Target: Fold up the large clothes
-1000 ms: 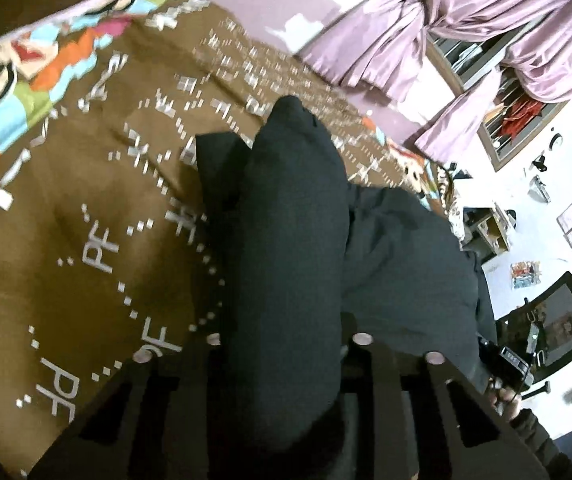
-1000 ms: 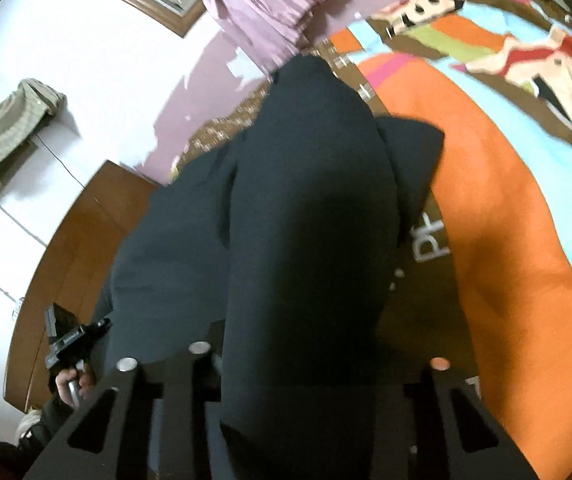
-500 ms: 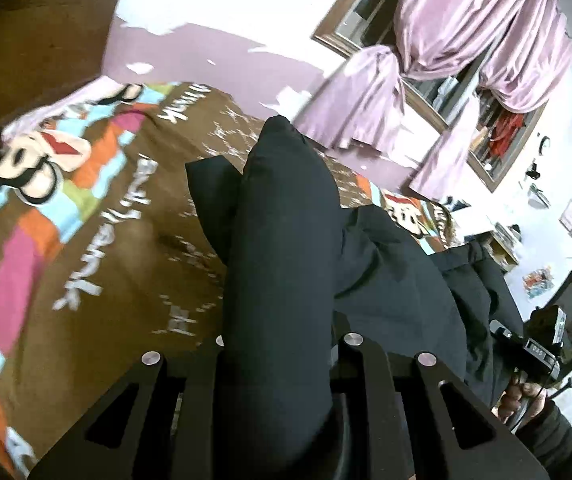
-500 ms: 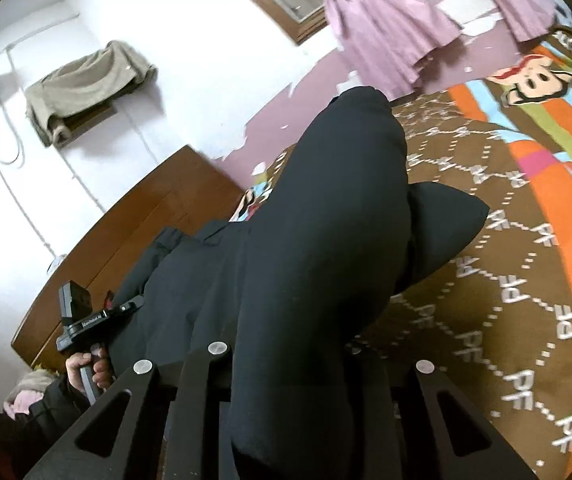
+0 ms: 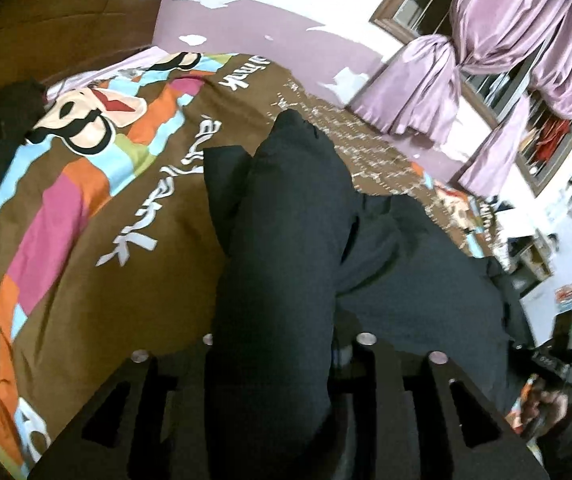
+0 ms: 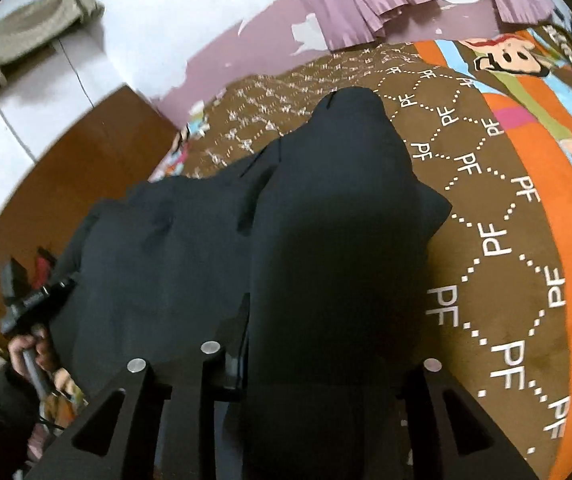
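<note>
A large dark navy garment [image 5: 282, 248] hangs between my two grippers above the bed. My left gripper [image 5: 282, 364] is shut on one bunched end of it; the cloth drapes over the jaws and hides the fingertips. My right gripper [image 6: 318, 360] is shut on the other end of the garment [image 6: 334, 240], which also covers its jaws. The slack middle of the cloth [image 5: 418, 280] sags between them. The hand with the left gripper [image 6: 26, 312] shows at the left edge of the right wrist view.
The bed carries a brown patterned blanket [image 6: 498, 240] with colourful cartoon patches [image 5: 86, 168]. A wooden headboard [image 6: 78, 184] stands behind. Purple curtains [image 5: 486, 60] hang by a window. A grey cloth [image 6: 30, 40] hangs on the white wall.
Both grippers have lifted and tilted with the garment; the views swung from looking down at the blanket toward the wall, then slightly back down. The cloth stays gripped.
</note>
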A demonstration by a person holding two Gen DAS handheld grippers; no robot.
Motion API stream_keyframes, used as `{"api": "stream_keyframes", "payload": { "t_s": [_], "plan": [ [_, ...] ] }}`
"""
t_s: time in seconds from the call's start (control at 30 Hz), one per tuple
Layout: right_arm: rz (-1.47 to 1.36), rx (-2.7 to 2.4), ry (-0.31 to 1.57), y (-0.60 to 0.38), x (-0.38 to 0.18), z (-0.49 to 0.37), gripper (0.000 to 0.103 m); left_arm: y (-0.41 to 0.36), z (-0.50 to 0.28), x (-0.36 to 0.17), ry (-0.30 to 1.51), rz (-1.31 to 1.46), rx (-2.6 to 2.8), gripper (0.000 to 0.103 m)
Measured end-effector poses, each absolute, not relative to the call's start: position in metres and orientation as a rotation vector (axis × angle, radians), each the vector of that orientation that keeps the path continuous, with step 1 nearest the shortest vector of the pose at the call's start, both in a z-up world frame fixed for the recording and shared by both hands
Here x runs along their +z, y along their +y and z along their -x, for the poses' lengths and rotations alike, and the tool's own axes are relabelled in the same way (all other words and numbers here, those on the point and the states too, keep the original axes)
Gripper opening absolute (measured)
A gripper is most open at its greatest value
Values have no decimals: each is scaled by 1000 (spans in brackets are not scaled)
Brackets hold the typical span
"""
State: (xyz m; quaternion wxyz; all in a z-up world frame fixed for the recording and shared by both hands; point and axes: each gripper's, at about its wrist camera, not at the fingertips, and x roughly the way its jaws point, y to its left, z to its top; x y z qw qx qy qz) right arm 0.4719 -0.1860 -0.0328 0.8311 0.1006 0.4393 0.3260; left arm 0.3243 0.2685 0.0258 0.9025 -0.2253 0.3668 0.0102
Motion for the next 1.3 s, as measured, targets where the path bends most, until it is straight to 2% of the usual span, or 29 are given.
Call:
{"api": "stream_keyframes", "payload": {
  "t_s": [0.07, 0.17, 0.23, 0.3, 0.33, 0.47, 0.53, 0.6, 0.73, 0.97, 1.3],
  "plan": [
    [-172, 671, 942, -181, -30, -470, 32, 268, -326, 23, 781, 460, 59, 36],
    [-134, 632, 972, -174, -29, -470, 47, 271, -326, 19, 810, 478, 99, 47],
    [-129, 613, 985, -172, -30, -466, 55, 273, -326, 17, 833, 475, 142, 61],
    [-130, 591, 985, -171, -32, -464, 69, 274, -325, 16, 845, 470, 173, 68],
    [-134, 576, 983, -172, -34, -462, 71, 273, -323, 16, 850, 464, 197, 75],
    [-150, 503, 995, -176, -34, -461, 80, 266, -314, 24, 823, 401, 244, 83],
    [-155, 477, 997, -180, -30, -461, 82, 258, -310, 30, 812, 344, 259, 93],
    [-160, 459, 998, -184, -25, -459, 85, 249, -307, 33, 814, 284, 283, 99],
    [-146, 451, 993, -187, -9, -451, 86, 231, -298, 40, 782, 229, 278, 100],
    [-100, 444, 948, -177, 30, -431, 98, 207, -286, 58, 747, 205, 248, 101],
    [-16, 487, 845, -154, 82, -386, 100, 175, -257, 102, 681, 163, 203, 101]
  ]
}}
